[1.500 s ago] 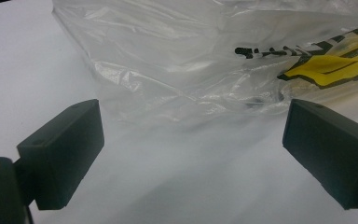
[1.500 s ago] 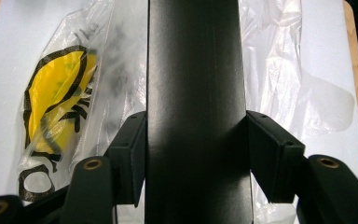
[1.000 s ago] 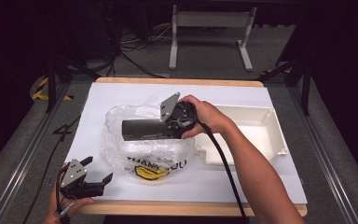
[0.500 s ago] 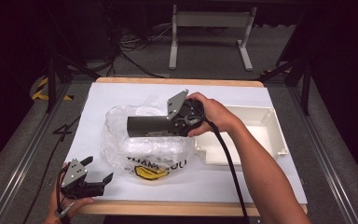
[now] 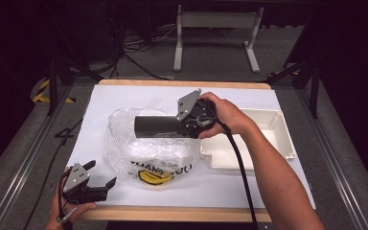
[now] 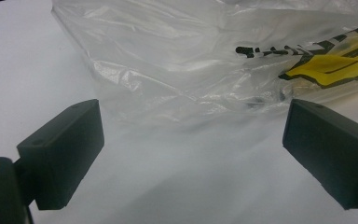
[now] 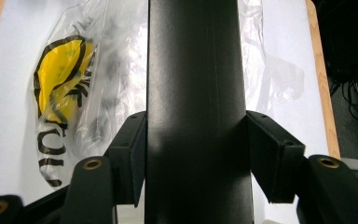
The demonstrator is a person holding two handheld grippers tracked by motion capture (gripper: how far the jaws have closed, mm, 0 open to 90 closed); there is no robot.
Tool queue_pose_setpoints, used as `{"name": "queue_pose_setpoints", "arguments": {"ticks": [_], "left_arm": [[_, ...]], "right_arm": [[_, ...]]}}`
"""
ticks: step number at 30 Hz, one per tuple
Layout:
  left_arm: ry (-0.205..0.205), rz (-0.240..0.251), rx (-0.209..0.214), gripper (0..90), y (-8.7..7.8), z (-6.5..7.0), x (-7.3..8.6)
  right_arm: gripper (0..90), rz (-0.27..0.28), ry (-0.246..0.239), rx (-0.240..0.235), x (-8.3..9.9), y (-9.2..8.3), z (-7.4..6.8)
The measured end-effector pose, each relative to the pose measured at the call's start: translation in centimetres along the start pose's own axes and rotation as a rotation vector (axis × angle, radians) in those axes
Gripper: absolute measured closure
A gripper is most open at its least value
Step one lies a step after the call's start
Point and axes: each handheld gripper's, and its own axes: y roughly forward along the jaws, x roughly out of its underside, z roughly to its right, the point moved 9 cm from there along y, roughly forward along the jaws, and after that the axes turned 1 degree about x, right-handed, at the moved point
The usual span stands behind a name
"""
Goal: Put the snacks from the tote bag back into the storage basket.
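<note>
Dark box point(image 5: 159, 126): clamped level in right hand-held gripper point(image 5: 184, 125), held above plastic bag point(image 5: 148, 151) on counter point(image 5: 278, 184).
Left hand-held gripper point(image 5: 103, 183): jaws wide, nothing held, bag mouth unsupported.
Risk: film collapsed or pushed aside, box snagged at entry.

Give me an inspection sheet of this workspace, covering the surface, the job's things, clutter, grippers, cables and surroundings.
Surface: white sheet over a wood-edged table.
Job's things: long dark box, held level above a clear plastic bag with yellow and black print; the bag lies crumpled on the sheet.
Clutter: white tray at the right side of the sheet, next to the bag.
Grippers: right gripper shut on the dark box; left gripper open near the bag's edge, nothing between the jaws.
Cables: black cable trails from the right gripper along the forearm.
Surroundings: dark floor with loose wires and a grey metal stand beyond the table.
</note>
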Motion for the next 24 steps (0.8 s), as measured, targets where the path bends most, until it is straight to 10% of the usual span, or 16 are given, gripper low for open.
{"name": "queue_pose_setpoints", "arguments": {"ticks": [24], "left_arm": [[0.004,-0.006,-0.003,6.1,0.2,0.1,0.0]], "right_arm": [[43.3,-0.022,0.065,0.038,5.2,-3.4,0.3]]}}
